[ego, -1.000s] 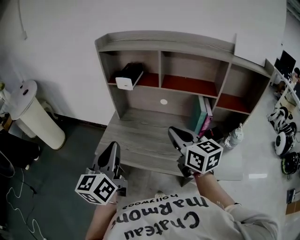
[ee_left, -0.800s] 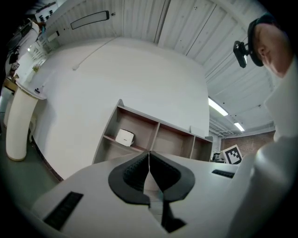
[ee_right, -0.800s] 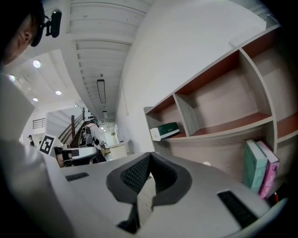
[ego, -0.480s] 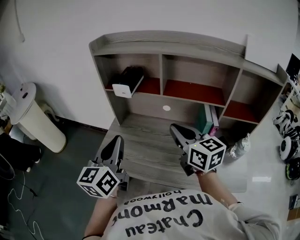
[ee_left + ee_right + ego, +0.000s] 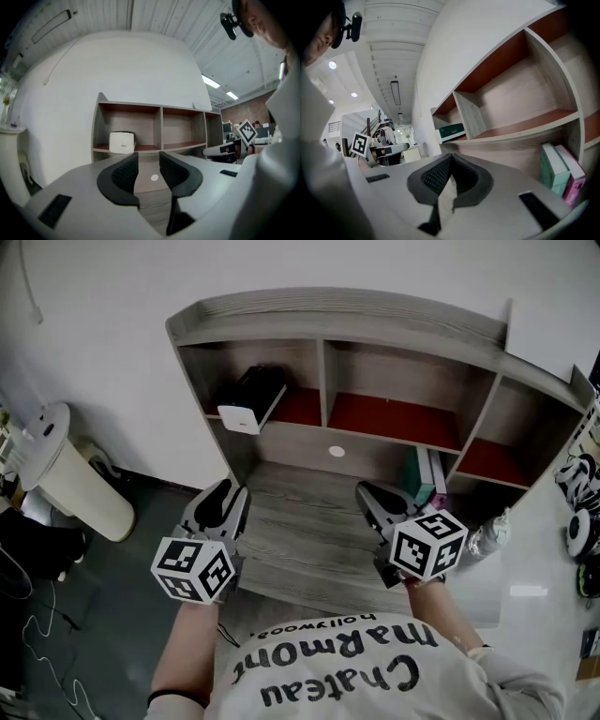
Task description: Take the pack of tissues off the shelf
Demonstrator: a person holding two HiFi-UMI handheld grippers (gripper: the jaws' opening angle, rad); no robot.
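The pack of tissues (image 5: 248,397), dark with a white end face, lies in the left upper compartment of the grey shelf unit (image 5: 323,322). It shows straight ahead in the left gripper view (image 5: 122,141) and far left in the right gripper view (image 5: 451,132). My left gripper (image 5: 223,505) hovers at the desk's front left corner, well short of the pack. Its jaws (image 5: 149,161) are opening, a narrow gap between them and nothing in it. My right gripper (image 5: 375,502) is over the desk's right part, its jaws (image 5: 451,161) shut and empty.
Upright books (image 5: 429,476) stand in the lower right bay, with a clear bottle (image 5: 489,535) just beside them. The red-floored middle compartment (image 5: 394,418) holds nothing. A white cylindrical bin (image 5: 66,474) stands on the floor at left. Wheeled devices (image 5: 581,531) sit at far right.
Both grippers have moved forward toward the shelf, the left one from beside the desk up to its front left corner. The head view has shifted slightly closer.
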